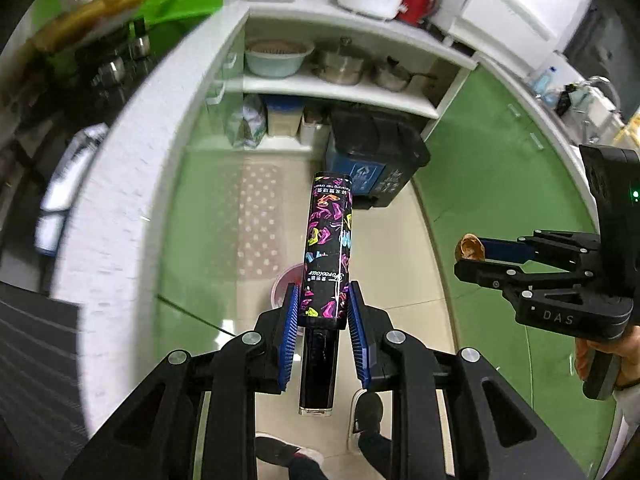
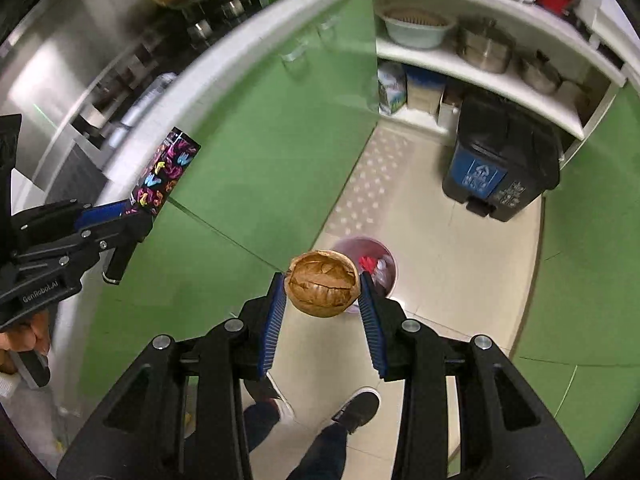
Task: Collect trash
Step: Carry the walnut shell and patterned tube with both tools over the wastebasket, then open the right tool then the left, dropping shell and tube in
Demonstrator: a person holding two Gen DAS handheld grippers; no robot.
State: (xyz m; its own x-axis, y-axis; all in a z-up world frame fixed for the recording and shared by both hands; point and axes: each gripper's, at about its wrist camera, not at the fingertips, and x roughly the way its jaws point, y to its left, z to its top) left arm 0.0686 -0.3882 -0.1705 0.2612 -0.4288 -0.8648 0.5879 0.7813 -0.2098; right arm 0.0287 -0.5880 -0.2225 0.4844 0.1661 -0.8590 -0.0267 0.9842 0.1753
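My left gripper [image 1: 322, 304] is shut on a long black box with a bright multicoloured print [image 1: 329, 248], held in the air over the floor; its far end points toward the bins. The same box [image 2: 164, 178] shows at the left of the right wrist view. My right gripper [image 2: 323, 284] is shut on a brown, round fruit shell [image 2: 323, 287], which also appears at the right of the left wrist view as a small brown shell [image 1: 470, 247]. Below both grippers stands a small pink-rimmed waste bin [image 2: 386, 276] with red and white trash inside.
A black pedal bin with a blue recycling label [image 2: 500, 160] stands under white shelves [image 2: 480, 68] holding pots and a basin. Green cabinet doors [image 2: 272, 152] line both sides of the tiled floor. The person's shoes [image 2: 358, 406] are below. A dotted mat [image 1: 256, 216] lies on the floor.
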